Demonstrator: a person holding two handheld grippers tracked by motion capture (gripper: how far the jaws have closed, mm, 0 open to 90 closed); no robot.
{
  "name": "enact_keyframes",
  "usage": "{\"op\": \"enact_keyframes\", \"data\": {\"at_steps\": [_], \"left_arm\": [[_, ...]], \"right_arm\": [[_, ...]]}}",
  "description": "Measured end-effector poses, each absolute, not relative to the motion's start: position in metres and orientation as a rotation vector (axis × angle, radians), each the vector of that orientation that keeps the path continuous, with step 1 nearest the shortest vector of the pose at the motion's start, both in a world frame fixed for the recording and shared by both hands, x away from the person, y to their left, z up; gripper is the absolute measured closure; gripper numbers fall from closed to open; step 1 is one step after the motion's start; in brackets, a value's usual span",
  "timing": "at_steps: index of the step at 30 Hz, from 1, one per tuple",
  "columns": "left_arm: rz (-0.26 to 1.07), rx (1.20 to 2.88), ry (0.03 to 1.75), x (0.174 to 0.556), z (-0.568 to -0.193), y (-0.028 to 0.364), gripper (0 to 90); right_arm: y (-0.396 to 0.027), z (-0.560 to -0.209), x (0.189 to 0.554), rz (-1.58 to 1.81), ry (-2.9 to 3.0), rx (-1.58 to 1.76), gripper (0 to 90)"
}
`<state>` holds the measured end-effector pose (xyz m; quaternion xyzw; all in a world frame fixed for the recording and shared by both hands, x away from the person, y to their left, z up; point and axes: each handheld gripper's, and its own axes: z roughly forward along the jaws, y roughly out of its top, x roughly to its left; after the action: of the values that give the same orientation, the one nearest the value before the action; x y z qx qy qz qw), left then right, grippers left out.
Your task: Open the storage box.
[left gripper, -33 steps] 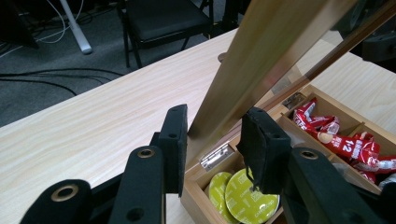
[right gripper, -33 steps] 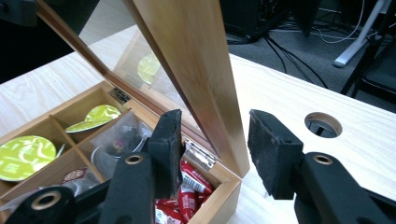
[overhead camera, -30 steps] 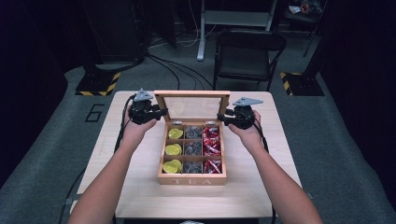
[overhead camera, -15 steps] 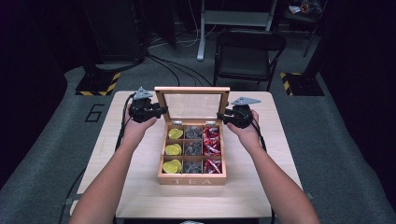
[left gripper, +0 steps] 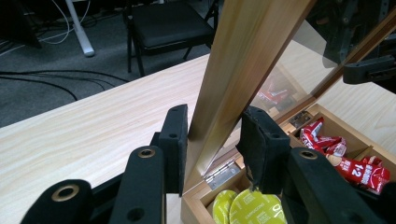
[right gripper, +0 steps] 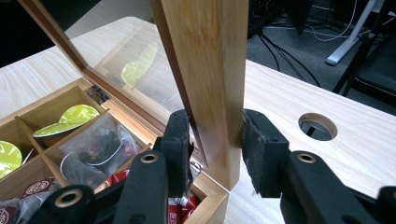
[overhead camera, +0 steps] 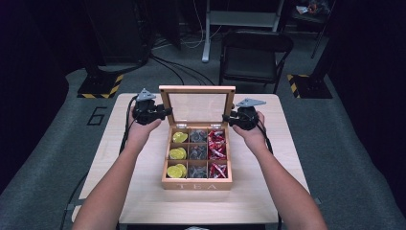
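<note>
Left to right, high view. Left gripper [overhead camera: 165, 112] at the left upright of the lid [overhead camera: 197, 89], pads closed on the wooden rail just above the hinge [left gripper: 223, 172]; in the left gripper view, rail [left gripper: 233, 70] pinched between both black pads, no gap to be seen on either side.

Centre: tea box [overhead camera: 196, 184] in the middle of the table [overhead camera: 143, 191], lid raised to about upright at the far edge. Nine compartments below: yellow pods [overhead camera: 176, 154] in the left column, grey sachets [overhead camera: 197, 152] in the middle, red packets [overhead camera: 217, 151] at the right.

Right gripper [overhead camera: 227, 118] at the right upright of the lid, jaws just closing, with the rail [right gripper: 210, 56] between them and both pads now against the wood.

Handling, as judged: lid stiff and light in its wooden frame, fragile in the clear pane; frame smooth and probably a little slippery under foam pads. Best held on the two side rails, low and level with each other, never on the pane. To be swung gently about the small hinges, both sides together, without twist. Box itself likely light enough to slide if pushed.
</note>
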<state>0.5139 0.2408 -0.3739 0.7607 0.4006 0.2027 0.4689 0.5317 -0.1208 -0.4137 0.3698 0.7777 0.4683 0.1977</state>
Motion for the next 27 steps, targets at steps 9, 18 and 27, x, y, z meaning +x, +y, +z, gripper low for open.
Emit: {"op": "enact_keyframes", "data": {"at_steps": [9,18,27], "left_arm": [[0.497,1.87,1.006,0.514,-0.374,0.246,61.3],[0.479,1.875,1.028,0.511,-0.378,0.252,59.9],[0.464,1.895,1.069,0.505,-0.384,0.259,59.8]], "right_arm": [[-0.12,-0.413,0.535,1.301,2.18,1.045,63.8],[-0.12,-0.412,0.54,1.304,2.182,1.071,64.5],[-0.119,-0.41,0.545,1.3,2.191,1.107,65.1]]}}
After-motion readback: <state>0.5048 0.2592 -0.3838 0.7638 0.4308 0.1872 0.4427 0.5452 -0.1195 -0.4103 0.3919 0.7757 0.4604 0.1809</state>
